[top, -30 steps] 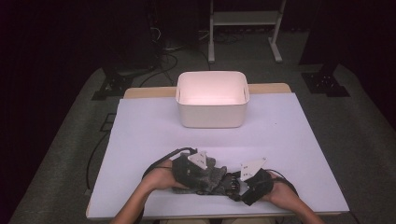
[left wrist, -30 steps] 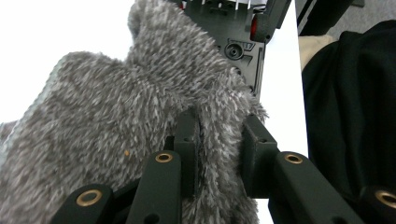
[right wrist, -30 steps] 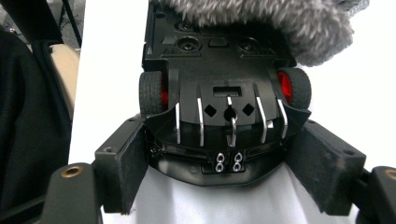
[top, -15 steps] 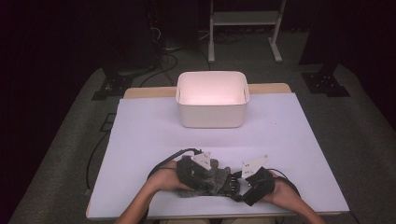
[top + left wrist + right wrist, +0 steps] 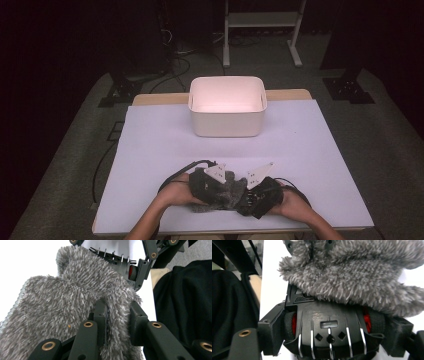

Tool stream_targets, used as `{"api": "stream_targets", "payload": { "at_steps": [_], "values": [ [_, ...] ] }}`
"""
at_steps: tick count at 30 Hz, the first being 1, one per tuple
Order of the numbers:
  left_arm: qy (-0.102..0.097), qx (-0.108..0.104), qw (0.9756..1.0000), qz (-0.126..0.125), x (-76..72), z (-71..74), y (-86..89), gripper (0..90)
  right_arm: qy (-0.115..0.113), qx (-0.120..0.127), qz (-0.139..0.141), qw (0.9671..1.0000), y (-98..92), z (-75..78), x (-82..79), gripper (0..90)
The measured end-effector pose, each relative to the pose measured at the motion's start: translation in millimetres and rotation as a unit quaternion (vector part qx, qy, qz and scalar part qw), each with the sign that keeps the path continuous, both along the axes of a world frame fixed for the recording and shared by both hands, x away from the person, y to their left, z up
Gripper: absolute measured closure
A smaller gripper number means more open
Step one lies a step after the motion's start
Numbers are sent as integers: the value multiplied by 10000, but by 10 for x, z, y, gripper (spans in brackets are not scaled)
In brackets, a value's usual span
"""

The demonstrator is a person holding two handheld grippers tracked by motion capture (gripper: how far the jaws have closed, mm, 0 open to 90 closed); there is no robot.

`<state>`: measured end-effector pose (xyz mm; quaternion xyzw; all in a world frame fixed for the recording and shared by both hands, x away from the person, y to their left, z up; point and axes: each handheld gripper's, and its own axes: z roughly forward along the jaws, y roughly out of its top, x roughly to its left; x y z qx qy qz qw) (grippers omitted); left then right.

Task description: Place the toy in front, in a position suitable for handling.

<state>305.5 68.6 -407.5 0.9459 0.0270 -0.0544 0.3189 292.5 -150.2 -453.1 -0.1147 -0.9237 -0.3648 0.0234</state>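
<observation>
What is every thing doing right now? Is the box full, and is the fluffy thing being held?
White box: upright at the table's far side, open on top, looks empty.
Fluffy grey cloth: bunched up, a fold pinched in the left tool.
Left tool: shut on the cloth.
Right tool: up against the cloth; open or shut, cannot tell.

bin [image 5: 226, 120] behind cloth [image 5: 226, 196]
</observation>
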Motion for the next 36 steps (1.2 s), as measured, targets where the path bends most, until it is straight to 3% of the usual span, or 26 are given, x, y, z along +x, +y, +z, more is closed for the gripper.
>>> {"api": "stream_targets", "payload": {
  "at_steps": [7, 11, 16, 19, 24, 28, 31, 36],
  "values": [
    [-143, 244, 9989, 383, 116, 58, 206, 719, -164, -85, 131, 9997, -4, -3, -19, 213],
    [-6, 104, 9989, 462, 155, 34, 325, 717, -241, -158, 227, 9993, 10, 6, -6, 214],
    [66, 86, 9989, 465, 176, 15, 304, 715, -306, -154, 416, 9985, 20, 37, 63, 215],
    [66, 84, 9990, 423, 194, 26, 241, 715, -371, -176, 360, 9985, 22, 47, 133, 215],
    [70, 117, 9993, 352, 189, 16, 149, 716, -225, -14, 264, 9994, -29, -16, 173, 214],
    [-17, 280, 9991, 325, 152, -7, 133, 732, -5, 72, 38, 10000, -34, -8, 186, 183],
    [-44, 303, 9991, 299, 128, -14, 135, 733, 252, 0, -53, 9997, -32, 20, 228, 169],
    [25, 286, 9992, 284, 139, -22, 141, 732, 340, -209, -16, 9992, 1, 79, 283, 160]
  ]
}}
